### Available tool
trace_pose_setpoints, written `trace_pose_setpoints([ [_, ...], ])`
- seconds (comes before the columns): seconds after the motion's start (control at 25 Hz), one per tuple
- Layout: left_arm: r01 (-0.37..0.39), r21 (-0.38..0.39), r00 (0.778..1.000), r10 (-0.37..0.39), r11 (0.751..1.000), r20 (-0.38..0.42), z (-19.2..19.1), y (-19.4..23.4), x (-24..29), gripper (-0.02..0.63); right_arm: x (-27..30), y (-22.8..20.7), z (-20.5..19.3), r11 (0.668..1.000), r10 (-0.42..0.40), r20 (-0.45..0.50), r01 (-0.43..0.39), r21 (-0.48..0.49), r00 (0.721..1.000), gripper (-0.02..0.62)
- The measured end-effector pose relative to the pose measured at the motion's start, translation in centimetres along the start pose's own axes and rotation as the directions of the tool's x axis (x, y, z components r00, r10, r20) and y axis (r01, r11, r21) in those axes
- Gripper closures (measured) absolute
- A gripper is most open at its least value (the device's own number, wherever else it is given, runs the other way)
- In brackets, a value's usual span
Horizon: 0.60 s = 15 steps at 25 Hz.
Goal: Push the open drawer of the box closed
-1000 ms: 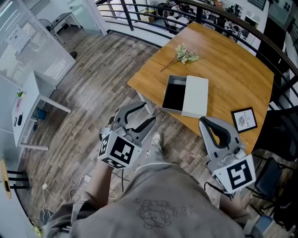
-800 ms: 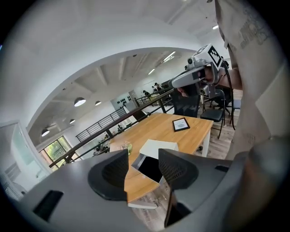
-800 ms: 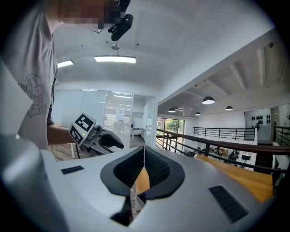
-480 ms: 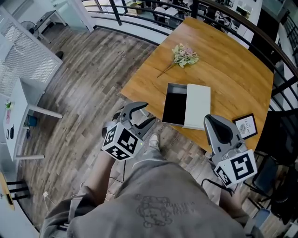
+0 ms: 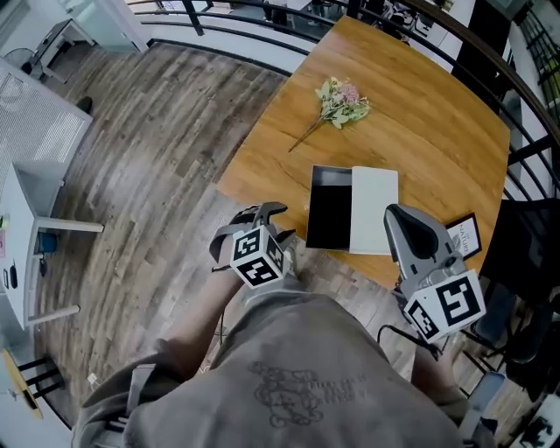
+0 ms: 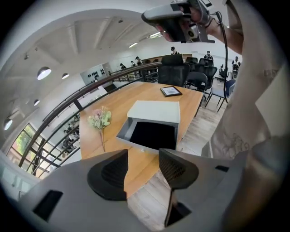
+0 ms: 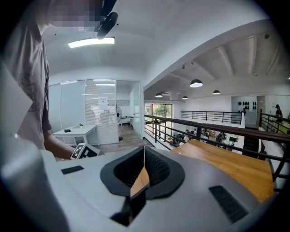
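A flat box with a white top (image 5: 374,210) lies near the wooden table's (image 5: 420,131) front edge. Its black-lined drawer (image 5: 331,212) stands pulled out to the left. In the left gripper view the drawer's open side (image 6: 152,135) faces me, under the white top (image 6: 155,111). My left gripper (image 5: 254,219) hangs off the table's edge, left of the drawer, jaws open and empty (image 6: 142,159). My right gripper (image 5: 398,214) hovers at the box's near right corner, shut on nothing (image 7: 143,166).
A small bunch of flowers (image 5: 339,101) lies at the table's far side, also seen as flowers (image 6: 100,120). A framed picture (image 5: 465,234) sits right of the box. Black railing (image 5: 262,13) runs behind the table. Wood floor (image 5: 149,157) lies to the left.
My left gripper has swung in toward the table edge and turned toward the drawer. The right gripper has edged closer to the box. The box and drawer have not moved on the table.
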State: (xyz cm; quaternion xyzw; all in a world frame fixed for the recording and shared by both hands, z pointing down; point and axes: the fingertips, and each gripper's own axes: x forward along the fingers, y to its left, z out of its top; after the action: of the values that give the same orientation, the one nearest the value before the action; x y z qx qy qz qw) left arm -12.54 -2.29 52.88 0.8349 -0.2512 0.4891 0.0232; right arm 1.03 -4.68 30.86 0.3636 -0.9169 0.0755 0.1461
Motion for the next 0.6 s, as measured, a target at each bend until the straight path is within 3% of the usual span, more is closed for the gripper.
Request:
trace_pose_setpoints([
  [0.32,0.129,0.052,0.991,-0.127,0.990,-0.029,-1.3,1.3,5.0,0.374,2.6,-3.2,-3.6,0.995,-0.092,-0.169,0.098,0.029,0.981,0.561],
  [0.6,0.224,0.135,0.974,-0.216,0.965,-0.073,-2.3,0.9,8.4,0.376,5.3,-2.1,-2.6,0.991,-0.058,-0.114,0.072,0.115,0.992,0.561],
])
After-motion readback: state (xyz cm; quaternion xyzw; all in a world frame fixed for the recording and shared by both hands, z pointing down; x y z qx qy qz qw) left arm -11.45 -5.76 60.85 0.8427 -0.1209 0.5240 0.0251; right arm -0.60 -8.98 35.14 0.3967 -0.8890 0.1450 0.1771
